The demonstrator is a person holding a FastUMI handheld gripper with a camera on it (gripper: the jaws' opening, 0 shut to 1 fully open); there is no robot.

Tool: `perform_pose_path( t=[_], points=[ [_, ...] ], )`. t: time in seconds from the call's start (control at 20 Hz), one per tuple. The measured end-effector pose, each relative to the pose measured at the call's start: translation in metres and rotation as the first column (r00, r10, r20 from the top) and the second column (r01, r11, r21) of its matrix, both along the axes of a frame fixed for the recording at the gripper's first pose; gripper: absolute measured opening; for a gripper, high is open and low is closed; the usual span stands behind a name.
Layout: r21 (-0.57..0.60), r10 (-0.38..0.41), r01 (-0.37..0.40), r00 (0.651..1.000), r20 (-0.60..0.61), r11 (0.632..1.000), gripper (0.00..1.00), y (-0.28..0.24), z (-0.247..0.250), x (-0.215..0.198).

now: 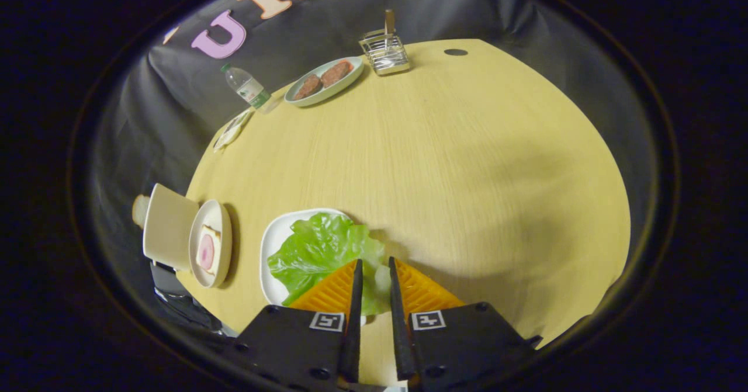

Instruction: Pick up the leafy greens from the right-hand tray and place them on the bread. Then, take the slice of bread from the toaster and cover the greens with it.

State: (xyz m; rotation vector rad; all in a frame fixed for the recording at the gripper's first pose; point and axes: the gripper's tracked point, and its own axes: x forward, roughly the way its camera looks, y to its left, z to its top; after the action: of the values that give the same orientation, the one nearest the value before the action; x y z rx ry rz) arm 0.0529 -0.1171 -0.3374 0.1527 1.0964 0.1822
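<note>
Gripper [374,262]: fingers nearly together, narrow gap, edge of leafy greens [318,252] between tips; firm pinch unclear.
Greens: on white tray [270,246], just beside plate w/ bread [209,250] and toaster [166,226].
Risk: thin floppy leaf, shallow bite, may slip or tear on lift.

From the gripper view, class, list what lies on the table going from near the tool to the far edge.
Tool around leafy greens on white tray → plate of patties → wire rack.
</note>
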Motion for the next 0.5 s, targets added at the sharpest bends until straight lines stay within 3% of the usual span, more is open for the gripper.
perform_pose_path(
  t=[0.2,0.5],
  points=[
    [-0.004,-0.052,0.052,0.999,-0.006,0.999,0.06,0.000,0.009,0.001],
    [0.067,-0.057,0.055,0.998,0.032,0.996,0.06,0.022,0.046,-0.001]
  ],
)
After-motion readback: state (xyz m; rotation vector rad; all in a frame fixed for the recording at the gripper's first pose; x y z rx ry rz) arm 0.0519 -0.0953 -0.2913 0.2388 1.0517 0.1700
